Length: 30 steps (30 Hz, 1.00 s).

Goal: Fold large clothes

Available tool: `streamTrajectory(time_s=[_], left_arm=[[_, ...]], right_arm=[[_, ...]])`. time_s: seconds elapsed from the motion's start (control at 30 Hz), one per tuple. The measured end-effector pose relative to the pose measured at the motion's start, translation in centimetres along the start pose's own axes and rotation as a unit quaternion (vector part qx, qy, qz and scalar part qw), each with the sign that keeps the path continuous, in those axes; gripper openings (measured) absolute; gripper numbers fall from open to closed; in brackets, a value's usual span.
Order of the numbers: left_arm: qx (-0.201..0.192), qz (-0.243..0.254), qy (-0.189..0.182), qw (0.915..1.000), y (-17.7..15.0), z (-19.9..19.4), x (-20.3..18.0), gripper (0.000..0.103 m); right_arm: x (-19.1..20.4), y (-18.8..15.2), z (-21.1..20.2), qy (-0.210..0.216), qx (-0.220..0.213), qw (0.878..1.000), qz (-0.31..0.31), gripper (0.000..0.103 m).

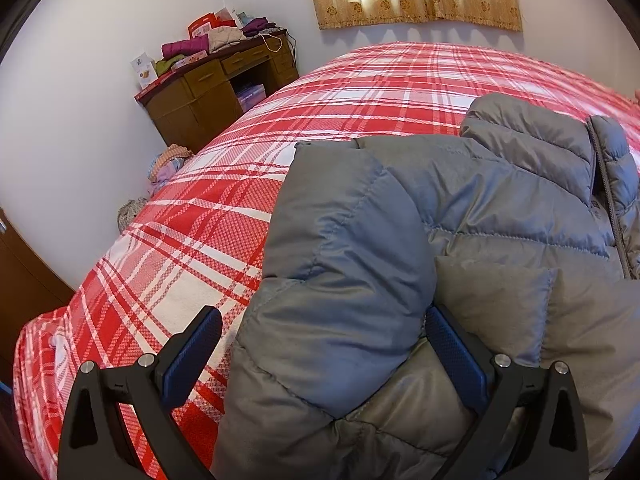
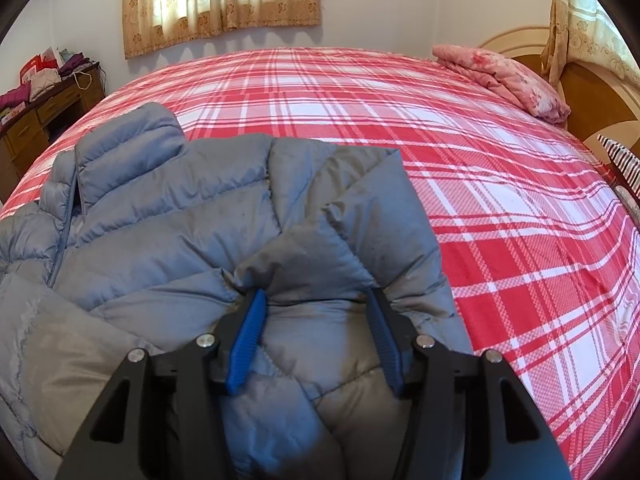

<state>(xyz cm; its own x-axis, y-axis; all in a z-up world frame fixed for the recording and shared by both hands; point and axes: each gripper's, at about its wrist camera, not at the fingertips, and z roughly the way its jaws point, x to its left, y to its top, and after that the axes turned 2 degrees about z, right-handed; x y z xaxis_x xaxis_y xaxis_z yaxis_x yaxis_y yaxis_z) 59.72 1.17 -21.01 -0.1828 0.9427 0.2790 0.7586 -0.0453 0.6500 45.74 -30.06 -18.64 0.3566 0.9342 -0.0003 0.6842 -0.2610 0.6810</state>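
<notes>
A grey quilted puffer jacket [image 1: 500, 208] lies on the red plaid bed [image 1: 280, 140], collar toward the far side. In the left wrist view my left gripper [image 1: 324, 332] is open wide, with the jacket's left sleeve and side bulging between its blue pads. In the right wrist view the same jacket [image 2: 160, 216] fills the left and middle. My right gripper [image 2: 316, 312] has its jaws around a bunched fold of the jacket's right sleeve, which fills the gap between the pads.
A wooden desk [image 1: 216, 80] piled with clothes and boxes stands by the far wall left of the bed. A pink folded quilt [image 2: 504, 76] lies at the headboard [image 2: 592, 88]. Curtains [image 2: 220, 0] hang on the far wall. Bare plaid bedsheet [image 2: 520, 220] stretches right of the jacket.
</notes>
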Motion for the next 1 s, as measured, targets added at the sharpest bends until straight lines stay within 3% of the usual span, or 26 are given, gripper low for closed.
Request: streamTrajectory(time_s=[0.13, 0.2, 0.27, 0.37, 0.47, 0.6, 0.83, 0.9, 1.0], left_arm=[[0.018, 0.017, -0.019, 0.9995, 1.3, -0.9, 0.8, 0.102], [-0.010, -0.001, -0.031, 0.9995, 2.4, -2.7, 2.4, 0.102], [-0.038, -0.019, -0.037, 0.9984, 3.9, -3.9, 3.8, 0.102], [-0.055, -0.022, -0.033, 0.9977, 5.9, -3.4, 3.8, 0.102], [-0.036, -0.002, -0.034, 0.9988, 6.5, -1.2, 1.8, 0.102], [0.000, 0.004, -0.026, 0.9996, 5.1, 1.7, 0.2, 0.102], [0.000, -0.013, -0.048, 0.9988, 3.8, 2.8, 0.3, 0.102], [-0.002, -0.013, -0.048, 0.9988, 3.8, 2.9, 0.3, 0.102], [0.000, -0.008, -0.048, 0.9988, 3.9, 2.9, 0.0, 0.102]], right_arm=[[0.2, 0.1, -0.3, 0.005, 0.012, 1.000, -0.015, 0.061], [0.2, 0.9, -0.9, 0.016, 0.031, 0.999, -0.035, 0.067], [0.0, 2.3, -2.4, 0.050, 0.021, 0.998, -0.026, 0.080], [1.3, 4.8, -3.8, 0.061, 0.004, 0.998, -0.032, 0.086], [3.3, 7.3, -3.3, 0.082, 0.008, 0.996, -0.026, 0.091], [6.2, 10.4, -0.8, 0.093, 0.019, 0.996, -0.004, 0.092], [10.7, 13.5, 4.1, 0.091, 0.049, 0.995, 0.000, 0.095], [10.8, 13.6, 5.3, 0.093, 0.078, 0.993, -0.006, 0.094], [10.2, 13.2, 5.7, 0.112, 0.104, 0.988, -0.023, 0.076]])
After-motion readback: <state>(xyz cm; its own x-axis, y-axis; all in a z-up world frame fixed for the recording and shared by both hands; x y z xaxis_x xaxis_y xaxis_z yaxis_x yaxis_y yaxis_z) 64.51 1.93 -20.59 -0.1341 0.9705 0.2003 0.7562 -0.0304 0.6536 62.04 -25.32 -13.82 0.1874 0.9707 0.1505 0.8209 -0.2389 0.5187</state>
